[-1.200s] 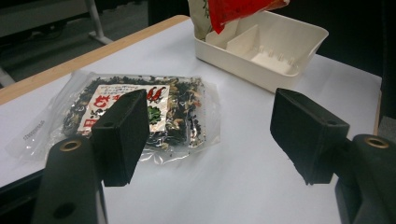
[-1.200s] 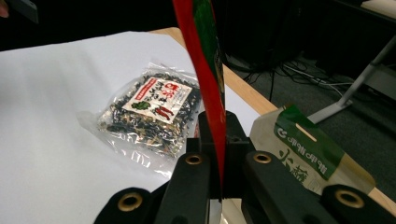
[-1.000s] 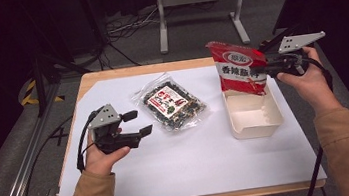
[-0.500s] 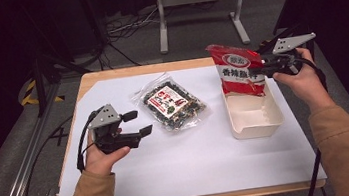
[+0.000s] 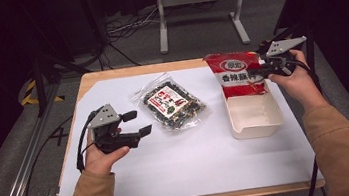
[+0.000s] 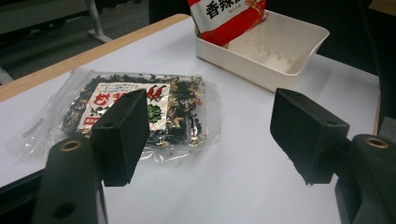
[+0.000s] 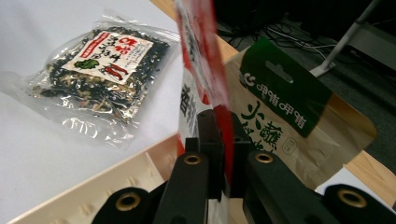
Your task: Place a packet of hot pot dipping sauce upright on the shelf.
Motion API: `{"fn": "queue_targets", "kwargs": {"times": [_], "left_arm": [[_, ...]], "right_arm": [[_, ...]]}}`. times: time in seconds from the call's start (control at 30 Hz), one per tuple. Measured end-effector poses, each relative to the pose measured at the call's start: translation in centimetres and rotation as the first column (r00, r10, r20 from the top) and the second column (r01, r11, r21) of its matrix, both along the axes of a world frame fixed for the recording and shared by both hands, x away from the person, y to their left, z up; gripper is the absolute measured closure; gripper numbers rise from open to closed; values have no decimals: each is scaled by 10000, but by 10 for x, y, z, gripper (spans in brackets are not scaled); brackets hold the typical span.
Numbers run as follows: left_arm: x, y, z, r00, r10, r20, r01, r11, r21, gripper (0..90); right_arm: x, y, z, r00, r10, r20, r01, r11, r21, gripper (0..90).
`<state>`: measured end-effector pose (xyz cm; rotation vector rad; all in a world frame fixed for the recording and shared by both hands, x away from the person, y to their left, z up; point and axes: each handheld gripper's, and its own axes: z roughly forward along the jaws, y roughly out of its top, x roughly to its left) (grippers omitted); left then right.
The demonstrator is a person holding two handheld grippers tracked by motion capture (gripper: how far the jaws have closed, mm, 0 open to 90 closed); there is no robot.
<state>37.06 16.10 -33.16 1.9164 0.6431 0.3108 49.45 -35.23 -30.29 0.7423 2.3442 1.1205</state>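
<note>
right gripper (image 5: pixel 260 71) clenched on red snack bag (image 5: pixel 237 72) standing in white tray (image 5: pixel 256 120), left gripper (image 5: pixel 138 123) released, hovering beside seaweed pack (image 5: pixel 170 103) on bench (image 5: pixel 159 69)

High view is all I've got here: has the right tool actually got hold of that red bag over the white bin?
Observer: Yes. In the right gripper view the right tool has its jaws shut on the edge of the red bag, which runs up between them.
Operator: Is anything behind the bag?
Observer: A tan pouch with a green top stands just beyond it.
Operator: And where's the bag's lower end?
Observer: The left gripper view shows it down inside the white bin, at one end. I can't tell whether it touches the floor of the bin.
</note>
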Motion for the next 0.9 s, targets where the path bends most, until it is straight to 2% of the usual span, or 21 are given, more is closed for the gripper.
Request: {"fn": "queue_targets", "kwargs": {"times": [0.2,0.37,0.47,0.53,0.67,0.8,0.9], "left_arm": [[1,-1,-1,10000,-52,-18,52,10000,-21,291],[1,-2,-1,10000,-60,-59,60,10000,-6,291],[1,-2,-1,10000,-95,-26,95,10000,17,291],[1,-2,-1,9999,-102,-63,102,9999,-8,291],[2,-2,-1,10000,-78,-57,78,10000,-11,291],[3,-3,-2,9999,-132,-53,133,9999,58,291],[3,-5,-3,9998,-99,-148,100,9999,54,290]], "right_arm": [[2,-8,-11,9984,-570,47,570,9983,-154,876],[1,-9,-14,9972,-754,-7,754,9971,-110,887],[1,-11,-18,9950,-988,-171,988,9951,-16,890],[1,-13,-25,9907,-1305,-389,1291,9910,-362,891],[0,-24,-37,9843,-1599,-752,1589,9871,-195,890],[-2,-29,-43,9814,-1677,-930,1675,9858,-100,890],[-3,-28,-44,9808,-1724,-915,1709,9850,-239,890]]}}
